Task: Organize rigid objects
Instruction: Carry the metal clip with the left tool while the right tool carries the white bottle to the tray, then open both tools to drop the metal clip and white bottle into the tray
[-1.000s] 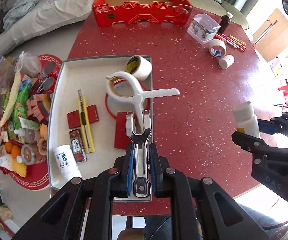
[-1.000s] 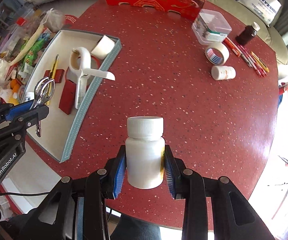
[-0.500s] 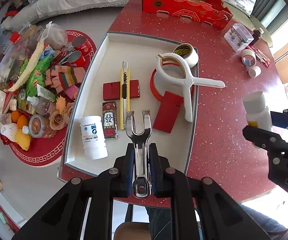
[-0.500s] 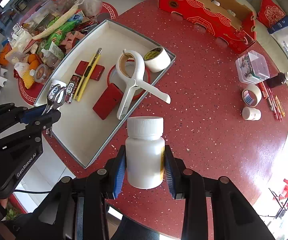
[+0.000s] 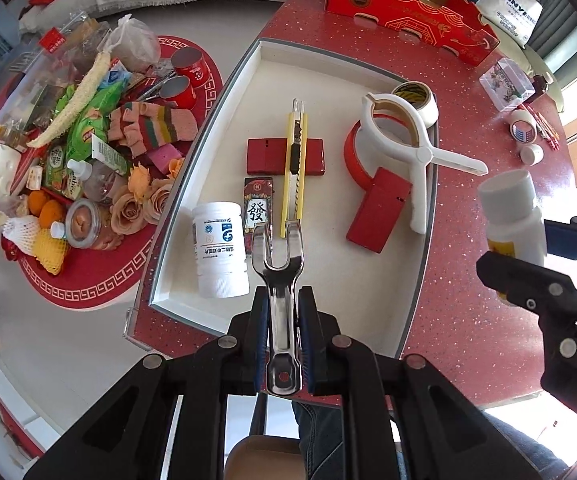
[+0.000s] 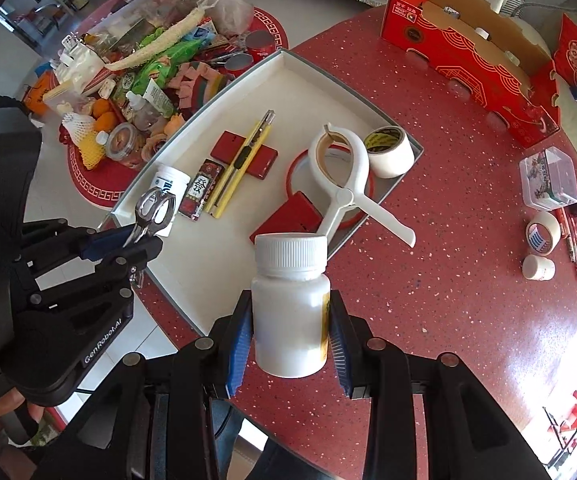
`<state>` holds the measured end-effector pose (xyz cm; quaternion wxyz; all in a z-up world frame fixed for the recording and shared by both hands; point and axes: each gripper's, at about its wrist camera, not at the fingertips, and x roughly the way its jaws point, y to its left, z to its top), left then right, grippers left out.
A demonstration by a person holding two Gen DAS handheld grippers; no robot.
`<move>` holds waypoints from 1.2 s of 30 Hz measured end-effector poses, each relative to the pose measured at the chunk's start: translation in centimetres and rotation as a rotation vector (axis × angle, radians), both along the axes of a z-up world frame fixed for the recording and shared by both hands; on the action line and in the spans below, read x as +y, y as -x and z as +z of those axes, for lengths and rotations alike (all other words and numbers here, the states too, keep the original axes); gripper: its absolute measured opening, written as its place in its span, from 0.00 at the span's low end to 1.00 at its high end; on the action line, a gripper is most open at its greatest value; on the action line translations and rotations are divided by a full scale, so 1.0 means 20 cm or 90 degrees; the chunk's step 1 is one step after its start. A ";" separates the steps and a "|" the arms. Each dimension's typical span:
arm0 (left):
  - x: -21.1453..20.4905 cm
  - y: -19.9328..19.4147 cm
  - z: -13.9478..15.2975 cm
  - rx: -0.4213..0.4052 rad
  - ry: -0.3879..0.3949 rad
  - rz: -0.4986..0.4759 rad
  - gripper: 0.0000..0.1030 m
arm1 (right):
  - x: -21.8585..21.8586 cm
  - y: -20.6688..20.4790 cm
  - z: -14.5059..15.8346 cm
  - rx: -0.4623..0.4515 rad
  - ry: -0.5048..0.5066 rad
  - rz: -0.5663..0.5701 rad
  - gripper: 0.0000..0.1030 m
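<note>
The white pill bottle (image 6: 290, 304) is held upright, clear of the red speckled surface (image 6: 440, 208), pinched at its body by the right tool (image 6: 288, 336), just beyond the near right rim of the white tray (image 6: 248, 76). The metal scissors (image 5: 278, 280) are clamped by their closed handles in the left tool (image 5: 282, 336), suspended above the tray's near end, beside a labelled white bottle (image 5: 220, 250) lying on its side. The tray also holds a yellow utility knife (image 5: 294, 168), red flat cases (image 5: 378, 210), a mahjong-print lighter (image 5: 257, 208), a white spring clamp (image 5: 404, 144) and a tape roll (image 5: 416, 98). Judged step: both items are in transit to the tray, placement not yet done. The next move calls for lowering each into bare tray floor, the scissors near the front, the bottle right of centre, before the tools spread. Further tape rolls (image 6: 542, 232) remain on the surface.
</note>
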<state>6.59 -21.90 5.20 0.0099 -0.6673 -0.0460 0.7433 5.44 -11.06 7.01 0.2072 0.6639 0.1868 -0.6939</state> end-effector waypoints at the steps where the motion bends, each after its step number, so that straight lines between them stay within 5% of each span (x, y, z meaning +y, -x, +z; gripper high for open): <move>1: -0.01 0.00 -0.01 -0.002 0.000 0.002 0.15 | -0.01 0.00 -0.01 -0.004 0.001 0.000 0.36; 31: -0.02 0.09 -0.22 -0.034 0.007 -0.020 0.16 | -0.17 0.18 -0.36 -0.089 -0.010 -0.060 0.36; 33: -0.01 0.10 -0.23 -0.040 0.012 -0.026 0.25 | -0.17 0.20 -0.37 -0.100 0.002 -0.062 0.44; 35: 0.00 0.10 -0.24 -0.046 -0.002 -0.018 0.78 | -0.15 0.21 -0.35 -0.080 -0.009 -0.062 0.73; 36: 0.00 0.11 -0.24 -0.044 0.001 -0.016 0.88 | -0.13 0.22 -0.33 -0.064 -0.010 -0.061 0.80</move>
